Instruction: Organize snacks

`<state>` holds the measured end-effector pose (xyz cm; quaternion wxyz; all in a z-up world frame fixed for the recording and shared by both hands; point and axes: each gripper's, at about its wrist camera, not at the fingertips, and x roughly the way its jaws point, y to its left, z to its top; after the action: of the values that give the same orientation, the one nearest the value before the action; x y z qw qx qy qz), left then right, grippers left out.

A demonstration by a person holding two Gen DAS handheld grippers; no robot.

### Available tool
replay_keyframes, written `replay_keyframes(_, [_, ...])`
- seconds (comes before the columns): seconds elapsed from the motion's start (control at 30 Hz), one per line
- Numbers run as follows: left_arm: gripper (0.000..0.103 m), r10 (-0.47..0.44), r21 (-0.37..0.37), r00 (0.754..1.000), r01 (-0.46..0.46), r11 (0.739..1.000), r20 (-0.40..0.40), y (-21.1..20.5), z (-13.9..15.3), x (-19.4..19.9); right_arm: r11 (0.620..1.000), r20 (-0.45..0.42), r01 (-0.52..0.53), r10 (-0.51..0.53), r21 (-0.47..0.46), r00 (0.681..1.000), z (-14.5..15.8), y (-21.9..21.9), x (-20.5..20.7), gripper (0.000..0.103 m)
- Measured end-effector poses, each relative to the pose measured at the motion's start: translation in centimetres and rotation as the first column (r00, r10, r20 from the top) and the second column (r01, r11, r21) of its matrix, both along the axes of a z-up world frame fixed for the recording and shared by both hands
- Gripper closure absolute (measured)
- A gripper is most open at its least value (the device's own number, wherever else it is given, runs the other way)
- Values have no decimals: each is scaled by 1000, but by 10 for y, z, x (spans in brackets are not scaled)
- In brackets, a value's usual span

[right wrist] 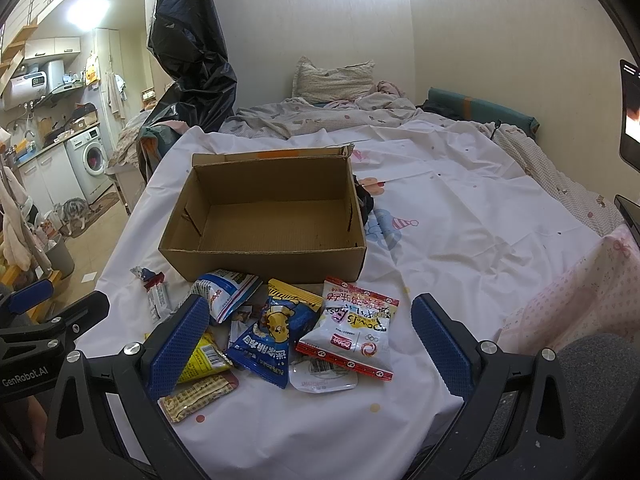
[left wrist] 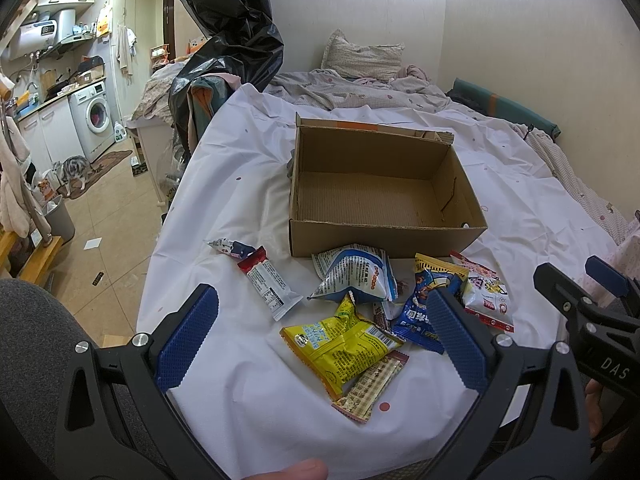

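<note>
Left wrist view: an open brown cardboard box [left wrist: 384, 192] is seen at frame centre on a white printed sheet [left wrist: 240, 168], and its corrugated floor is bare. No packet is seen inside it in either view, so the sorting is judged not yet begun.

Below the box, a loose heap of snacks is laid out:
- a yellow crinkled foil packet [left wrist: 340, 344], lower centre, between the blue pads
- a white-and-blue pouch [left wrist: 354, 276], just in front of the box wall
- a dark blue packet with a cartoon figure [left wrist: 418, 312], partly covered by the right pad
- a white packet with red borders [left wrist: 486, 296], at the right of the heap
- a slim white bar wrapper with a red end [left wrist: 268, 286], left of the heap
- a beige patterned flat wrapper [left wrist: 372, 388], lowest, tucked under the yellow one

Left gripper [left wrist: 322, 332]: jaws spread wide, nothing held.

Right wrist view: right gripper [right wrist: 310, 336] likewise spread wide and empty, with the red-bordered packet framed between its pads.

Every packet is left to be moved, on this evidence.
</note>
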<state>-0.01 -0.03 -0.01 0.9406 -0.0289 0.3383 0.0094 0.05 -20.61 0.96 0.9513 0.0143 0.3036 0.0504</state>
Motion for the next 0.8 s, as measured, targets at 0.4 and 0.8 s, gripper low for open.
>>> replay_keyframes(0.4, [0,0,0,1000,0,1000,1,0,0,0,999,-14,9,-8,33,1000,-1,-2,1,0])
replay_keyframes(0.8, [0,1,2,1000,-1,1000,0,0,0,0,999,-13,21,-20,27,1000,-3,-2,1,0])
